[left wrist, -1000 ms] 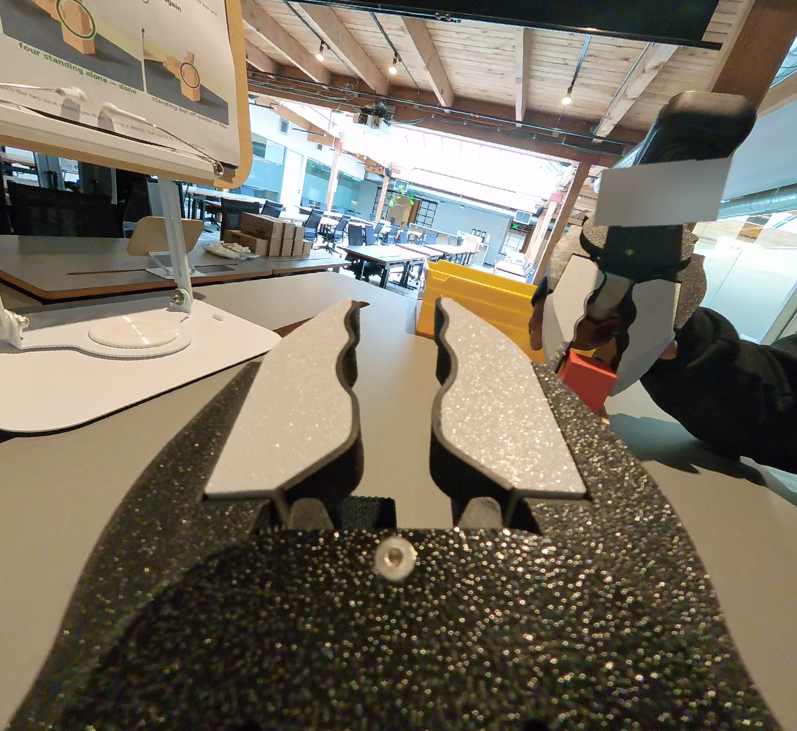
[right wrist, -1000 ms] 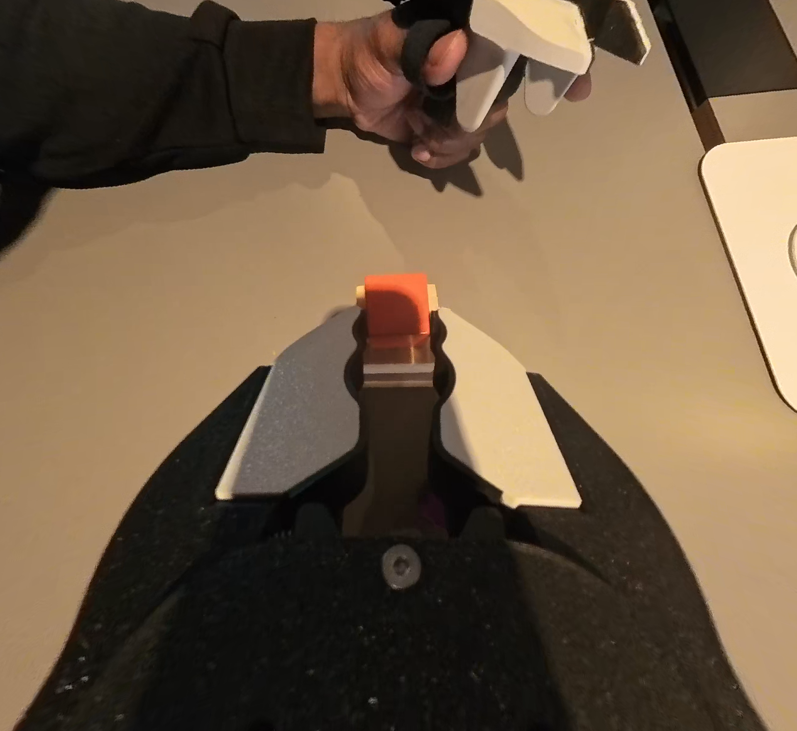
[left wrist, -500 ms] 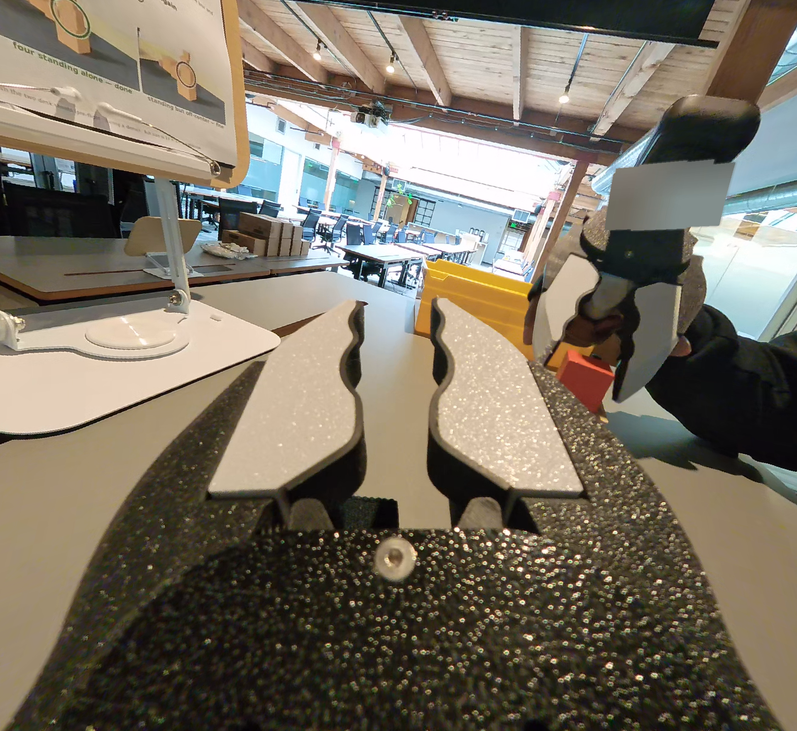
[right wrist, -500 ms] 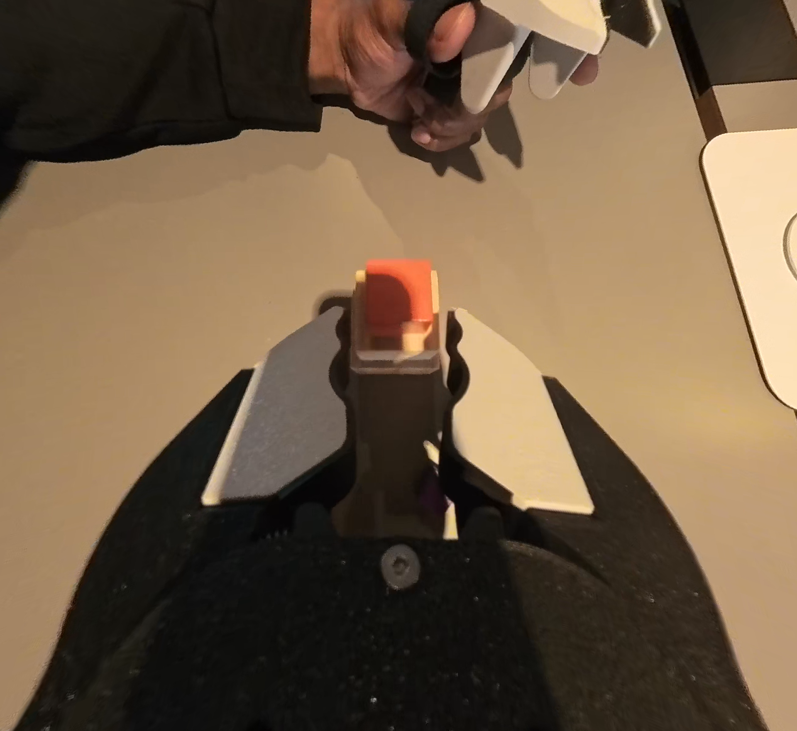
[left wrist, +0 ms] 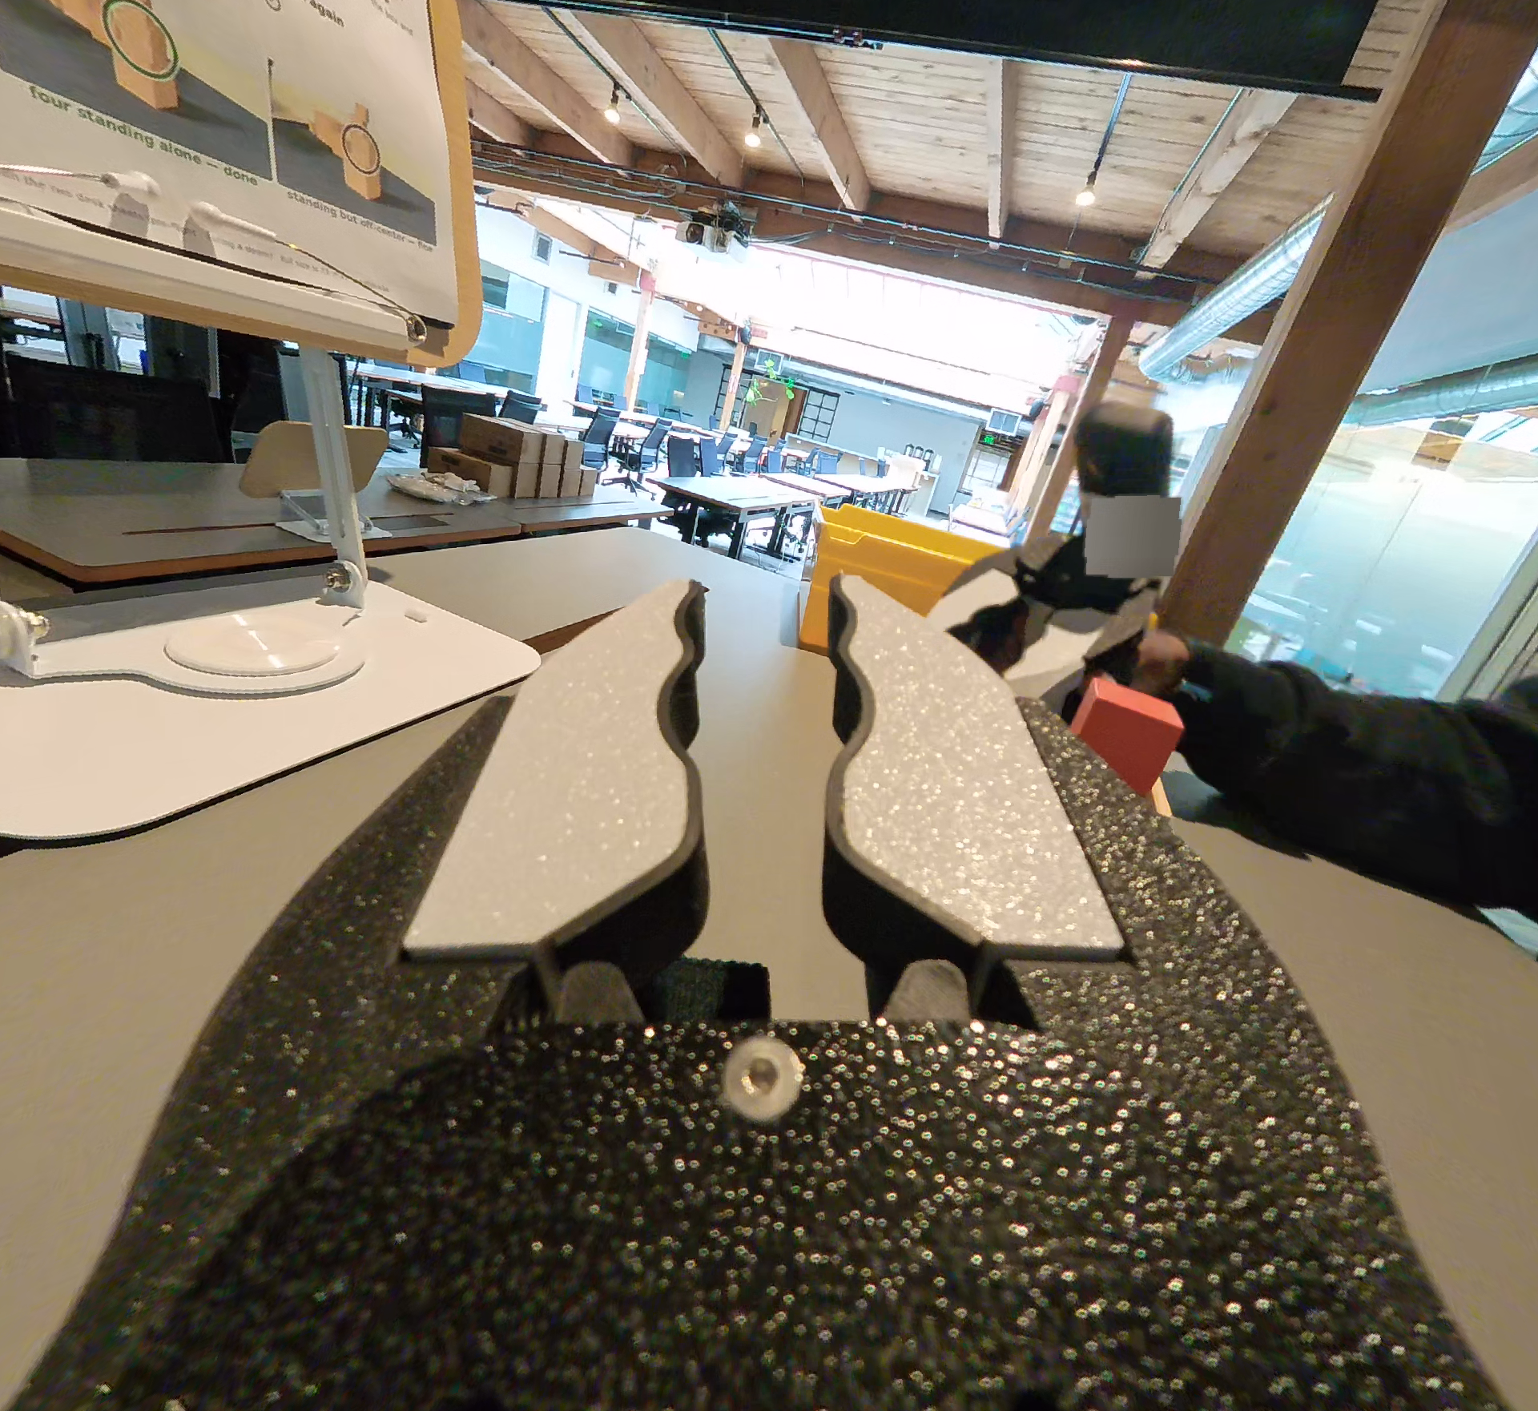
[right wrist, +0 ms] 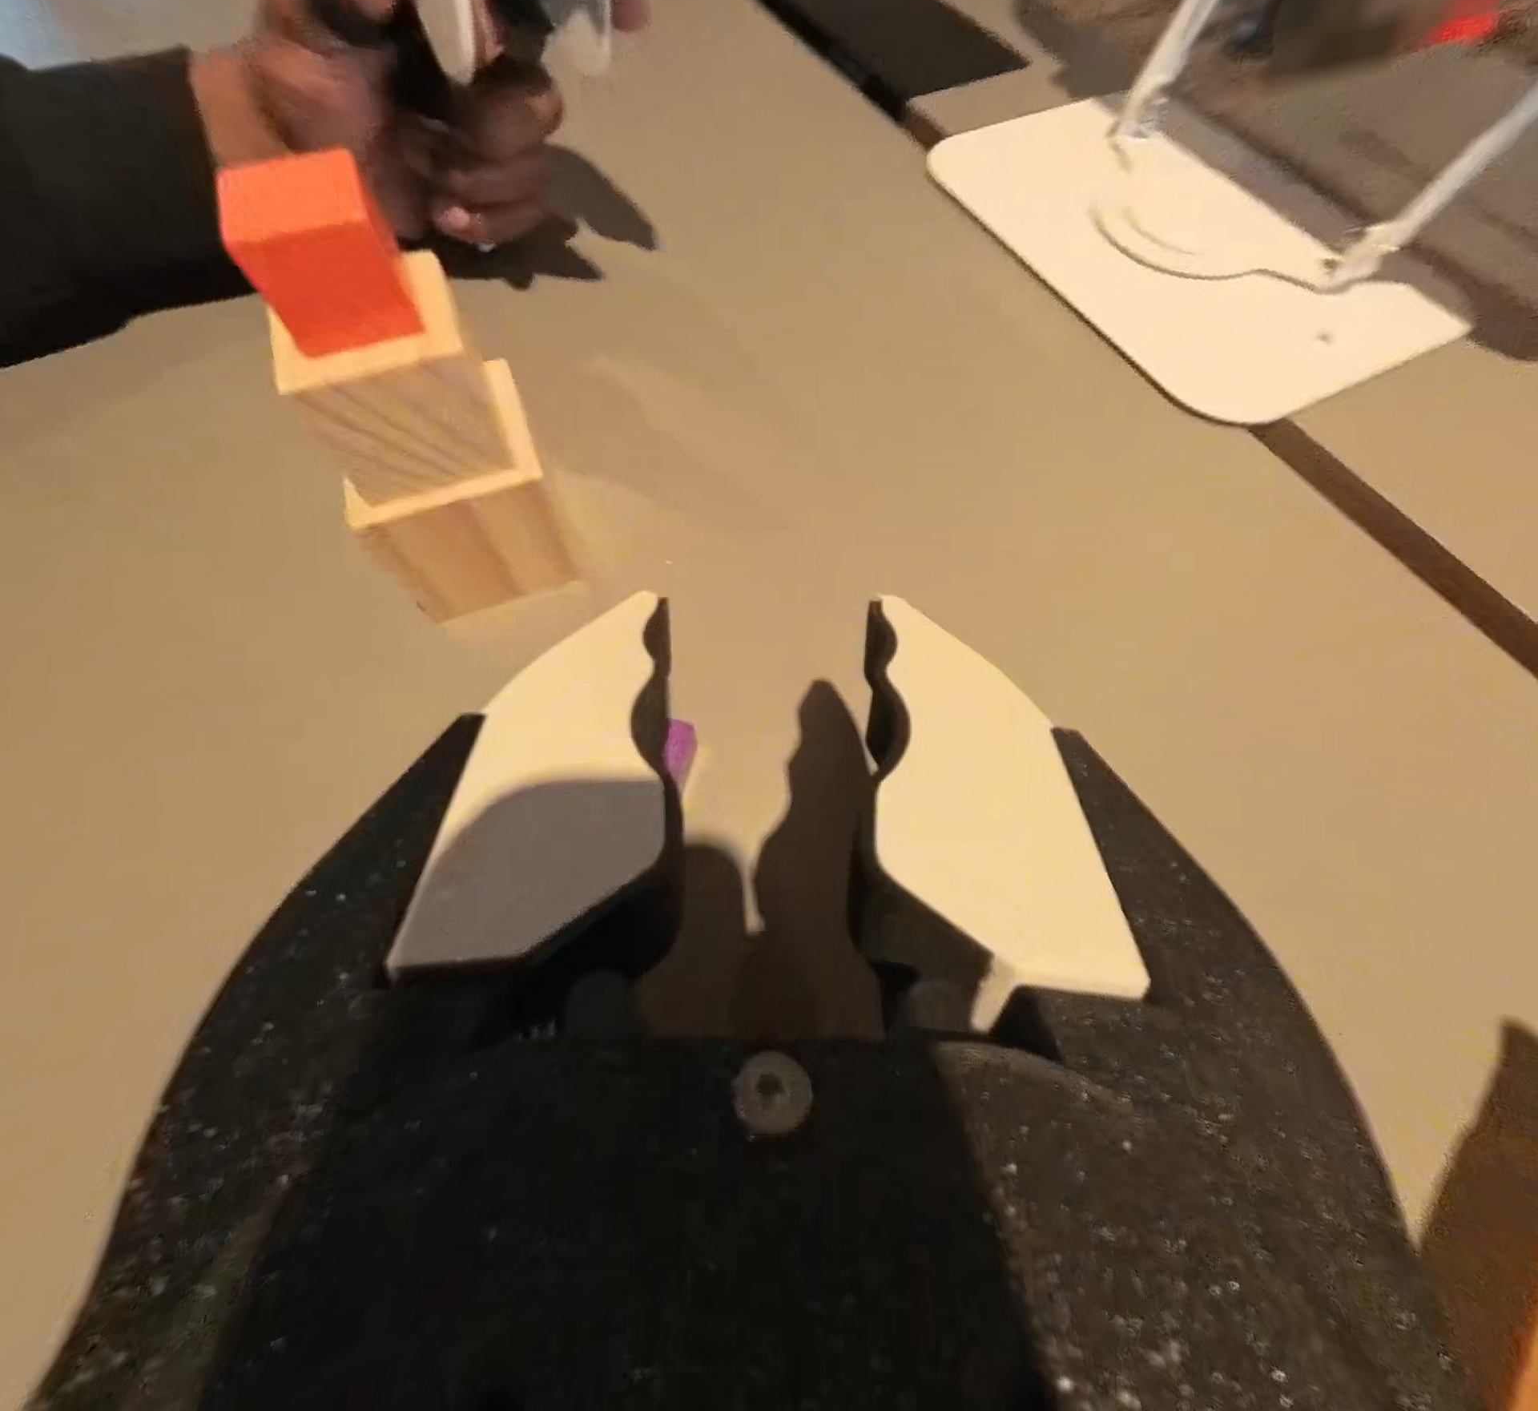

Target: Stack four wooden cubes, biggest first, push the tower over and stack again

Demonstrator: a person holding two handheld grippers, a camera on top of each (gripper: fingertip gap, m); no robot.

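In the right wrist view a tower stands on the tan table (right wrist: 832, 455) at the left: an orange cube (right wrist: 312, 255) on a plain wooden cube (right wrist: 391, 405) on a bigger wooden cube (right wrist: 466, 538). My right gripper (right wrist: 766, 609) is open and empty, to the right of the tower's base and apart from it. A small purple piece (right wrist: 678, 747) shows under its left finger, mostly hidden. My left gripper (left wrist: 766, 597) is open with only bare table between its fingers. In its view the orange cube (left wrist: 1123, 730) and the right gripper (left wrist: 1019, 643) are at the right.
A white stand base (right wrist: 1182, 264) lies at the right; it also shows in the left wrist view (left wrist: 250, 672), carrying an instruction sheet (left wrist: 208, 81). A yellow bin (left wrist: 882, 572) stands at the table's far edge. A hand (right wrist: 416, 97) holds the left gripper (right wrist: 524, 39) behind the tower. The grippers' ends are close to 20 cm from one another. The orange cube (right wrist: 312, 255) lies around 9 cm away from my right fingertips.
My right gripper opened and let go of the orange cube on top of the tower, then drew back and to the right of it. My left gripper has hardly moved.
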